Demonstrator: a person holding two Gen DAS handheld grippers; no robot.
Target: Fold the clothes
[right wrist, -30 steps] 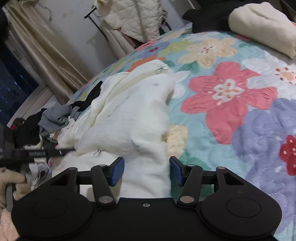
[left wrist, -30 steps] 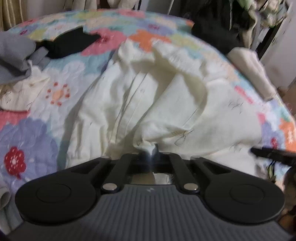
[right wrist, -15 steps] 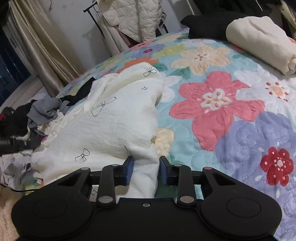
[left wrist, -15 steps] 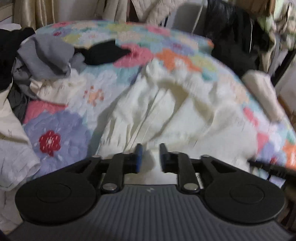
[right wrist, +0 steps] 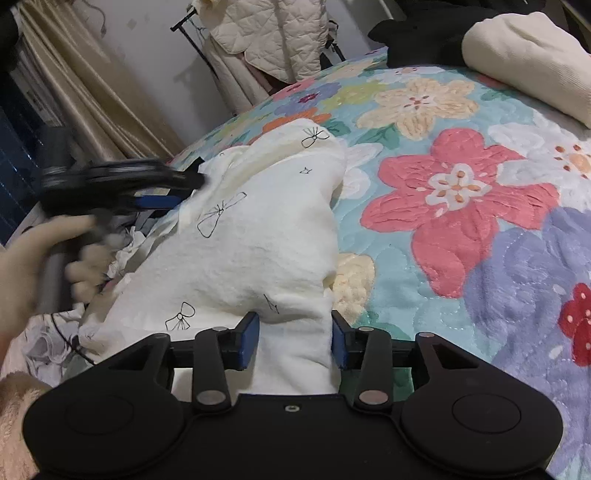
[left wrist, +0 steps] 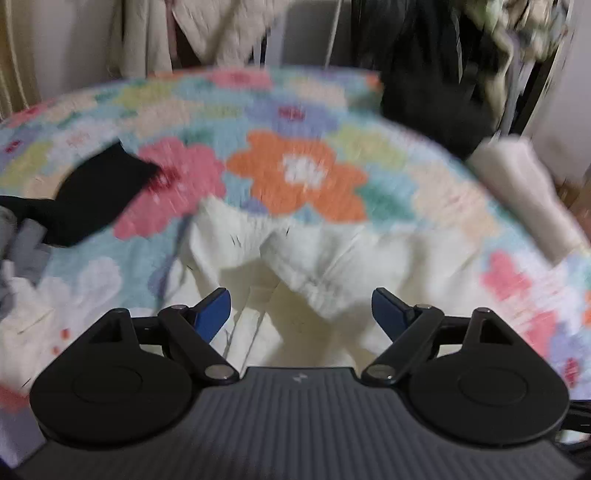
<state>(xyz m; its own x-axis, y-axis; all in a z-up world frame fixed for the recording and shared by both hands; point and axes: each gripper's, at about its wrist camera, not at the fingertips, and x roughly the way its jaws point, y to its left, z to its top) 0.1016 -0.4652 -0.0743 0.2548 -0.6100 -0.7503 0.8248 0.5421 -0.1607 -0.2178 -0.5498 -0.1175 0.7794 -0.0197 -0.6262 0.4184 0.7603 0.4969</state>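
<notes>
your left gripper (left wrist: 301,308) stands wide open, its two blue-padded fingers (left wrist: 212,314) spread apart and holding nothing; the cream-white fleece garment printed with thin black bows (left wrist: 332,273) lies crumpled directly ahead of it, a raised fold sitting between the fingers without visible contact. this view is motion-blurred.

your right gripper (right wrist: 294,339) is partly open, with a strip of the same garment (right wrist: 240,251) lying between its two blue pads; whether the pads press on the cloth cannot be told. the garment rests on the quilted bedspread with large coloured flowers (right wrist: 461,192), spread from the near edge toward the middle of the bed.

surroundings: one folded cream knit item (right wrist: 528,59) lies at the far right corner of the bed, well apart from the garment. one black cloth (left wrist: 96,195) lies to the left of the garment, beside a grey cloth (left wrist: 22,243) at the left edge. a beige quilted jacket (right wrist: 273,33) hangs behind the bed, next to beige curtains (right wrist: 85,92). in the right wrist view, your left hand (right wrist: 44,258) and its gripper appear blurred just beside the garment's left edge.

four bow prints are clearly countable on the garment in the right wrist view. no readable writing is visible.
</notes>
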